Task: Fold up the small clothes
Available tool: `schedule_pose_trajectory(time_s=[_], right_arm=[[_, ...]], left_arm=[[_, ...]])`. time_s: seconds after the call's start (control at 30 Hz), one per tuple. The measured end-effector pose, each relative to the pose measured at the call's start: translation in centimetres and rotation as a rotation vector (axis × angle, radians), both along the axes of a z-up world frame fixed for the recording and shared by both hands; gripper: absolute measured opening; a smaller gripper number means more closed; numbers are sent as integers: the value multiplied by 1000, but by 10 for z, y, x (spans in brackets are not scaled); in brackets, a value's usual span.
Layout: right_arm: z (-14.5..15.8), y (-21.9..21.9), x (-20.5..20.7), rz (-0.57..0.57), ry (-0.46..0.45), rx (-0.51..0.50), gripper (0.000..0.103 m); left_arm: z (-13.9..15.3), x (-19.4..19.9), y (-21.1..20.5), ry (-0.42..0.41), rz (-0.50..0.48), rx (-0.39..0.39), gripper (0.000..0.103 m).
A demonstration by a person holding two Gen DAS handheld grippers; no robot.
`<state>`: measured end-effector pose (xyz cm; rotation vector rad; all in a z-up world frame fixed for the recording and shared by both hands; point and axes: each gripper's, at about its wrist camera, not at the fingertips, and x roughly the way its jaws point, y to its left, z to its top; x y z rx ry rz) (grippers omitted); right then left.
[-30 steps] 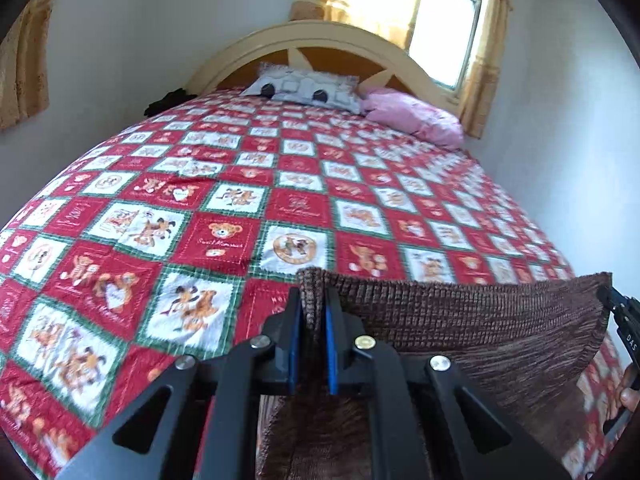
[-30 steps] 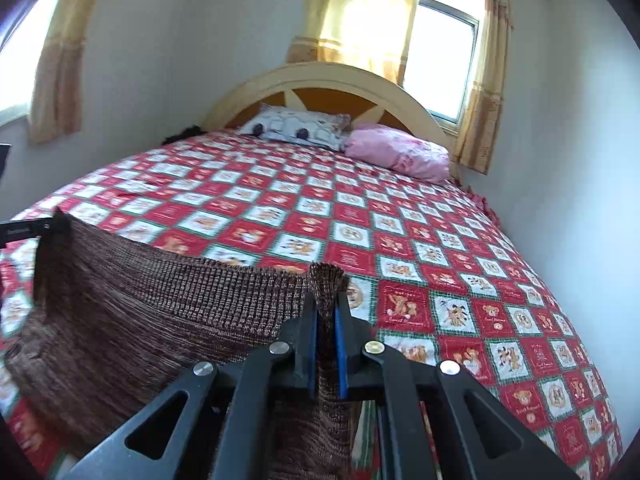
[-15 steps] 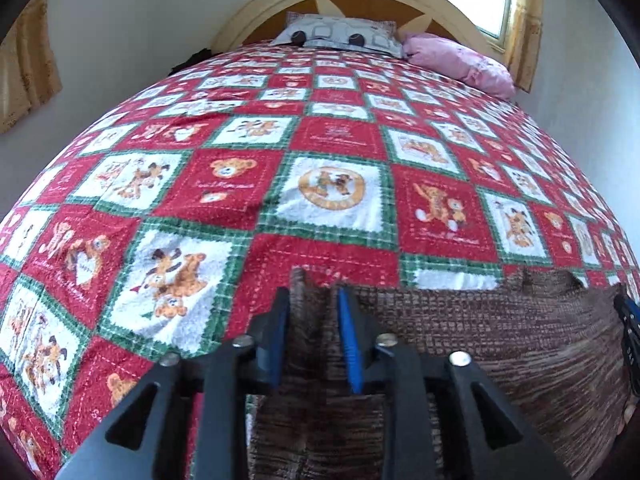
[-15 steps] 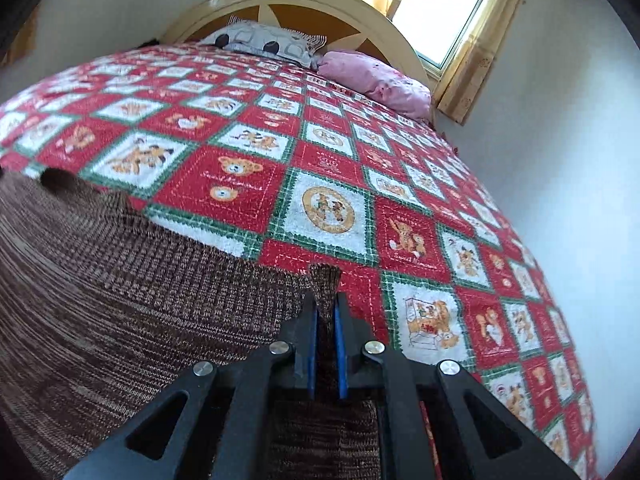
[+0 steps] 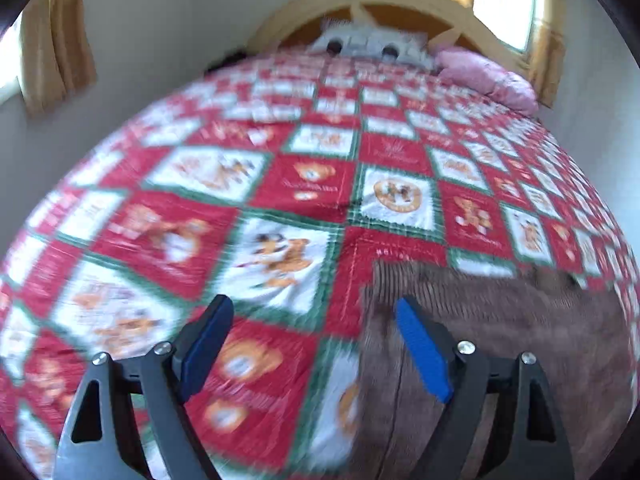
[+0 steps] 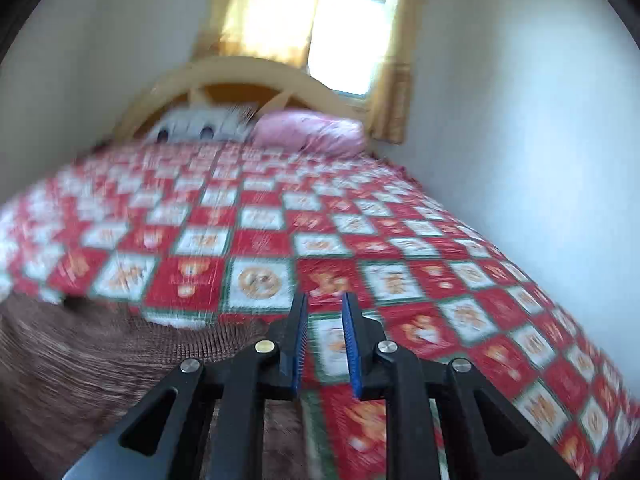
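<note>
Left wrist view, blurred: left gripper (image 5: pixel 310 316) gapes wide, empty; right gripper (image 6: pixel 324 304) slightly parted, empty; garment (image 5: pixel 500 332) cut off at the quilt's (image 5: pixel 280 184) near edge.

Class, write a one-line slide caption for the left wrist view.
Left hand-held gripper open above the patchwork bedspread, beside the brown knitted garment lying flat.

One brown knitted garment (image 5: pixel 500 340); two pillows, one patterned (image 6: pixel 200 126), one pink (image 6: pixel 312 132); seemingly two curtained windows (image 6: pixel 348 32)
</note>
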<state>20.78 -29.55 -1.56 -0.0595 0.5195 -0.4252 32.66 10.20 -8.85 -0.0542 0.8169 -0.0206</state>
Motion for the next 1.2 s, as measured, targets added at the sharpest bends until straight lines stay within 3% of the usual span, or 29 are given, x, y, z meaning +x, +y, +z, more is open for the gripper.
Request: schedule_pose_trajectory(time_s=[0.13, 0.27, 0.47, 0.53, 0.6, 0.7, 0.9, 0.97, 1.1, 1.2], right_arm=[[-14, 17, -52, 161, 89, 112, 18], [-47, 51, -85, 257, 171, 180, 18], [-95, 62, -93, 211, 250, 230, 18], [-93, 63, -93, 210, 246, 223, 18], [-95, 65, -92, 208, 255, 204, 18], [-96, 65, -91, 207, 258, 198, 19], [-94, 62, -92, 214, 245, 224, 20], [-94, 61, -92, 220, 241, 232, 24], [-93, 59, -93, 234, 230, 256, 29], [-94, 58, -93, 235, 229, 262, 29]], left_arm=[[9, -58, 3, -21, -50, -37, 86], [-3, -94, -16, -16, -83, -60, 86], [-34, -112, -39, 30, -60, 18, 86], [-49, -105, -36, 85, -41, 6, 89], [-49, -105, -29, 90, -22, -29, 95], [-51, -103, -34, 99, -27, 0, 102], [-51, -105, -33, 104, -31, -17, 103], [-48, -111, -26, 95, -21, -49, 102], [-32, -161, 25, -7, 114, -339, 101], [-31, -191, 43, -21, 194, -390, 101]])
